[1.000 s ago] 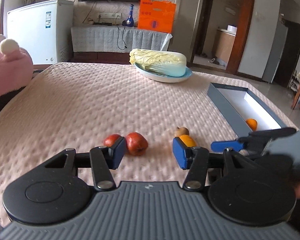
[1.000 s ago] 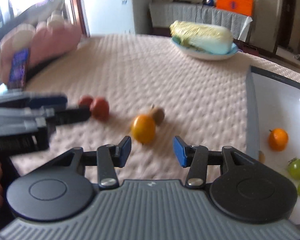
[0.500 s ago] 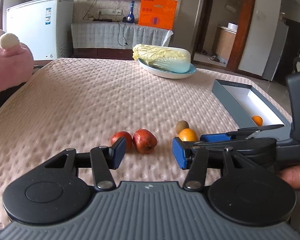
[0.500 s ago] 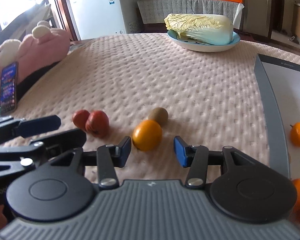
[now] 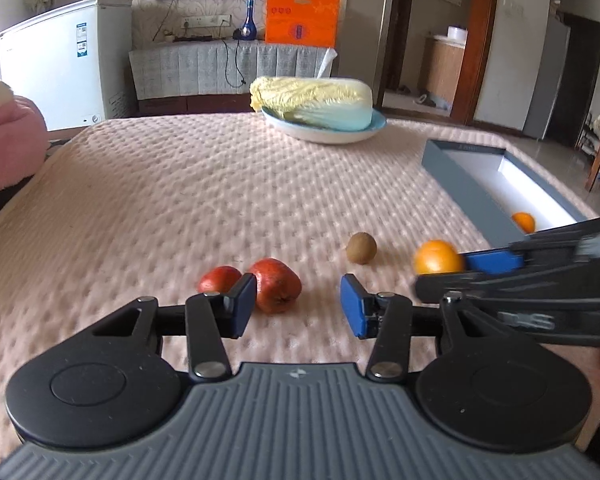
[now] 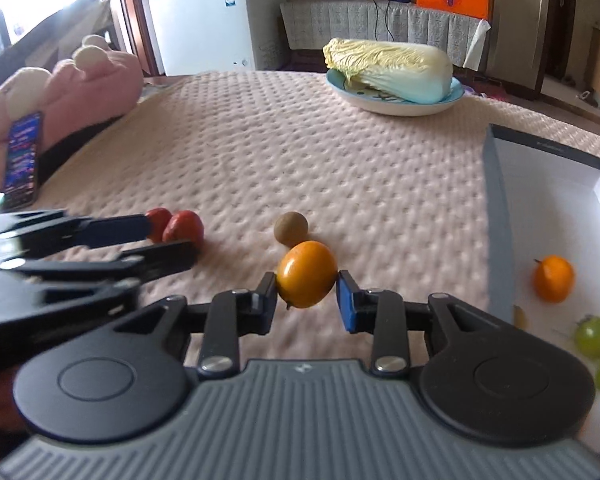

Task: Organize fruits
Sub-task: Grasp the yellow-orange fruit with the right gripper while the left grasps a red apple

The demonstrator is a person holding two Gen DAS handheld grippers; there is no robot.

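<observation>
The right tool (image 6: 306, 297) is clenched on the orange fruit (image 6: 307, 273), one pad pressed against each side of it, just above the pink quilted cover of the table (image 6: 300, 152). In the left wrist view the same orange fruit (image 5: 437, 257) sits at the tip of the right tool (image 5: 458, 270), which reaches in from the right edge.

The left tool (image 5: 298, 307) is released, its pads spread wide with bare cover between them. Just beyond its left pad lie two red fruits, touching each other: the nearer red fruit (image 5: 277, 285) and the farther red fruit (image 5: 219, 279), partly hidden behind the pad. A brown kiwi (image 5: 361, 247) rests on the cover between the red pair and the orange fruit; in the right wrist view the kiwi (image 6: 291, 227) sits right behind the held fruit.

To the right stands the grey box (image 6: 496, 216) with a white inside. It holds a small orange (image 6: 553, 278) and two green grapes (image 6: 591, 336) nearer the camera, apart from the orange.

At the far side of the table a napa cabbage (image 6: 392, 69) lies on a blue-rimmed plate (image 6: 396, 107). At the left edge a pink plush (image 6: 80, 92) carries a phone (image 6: 22, 159) with its screen lit
</observation>
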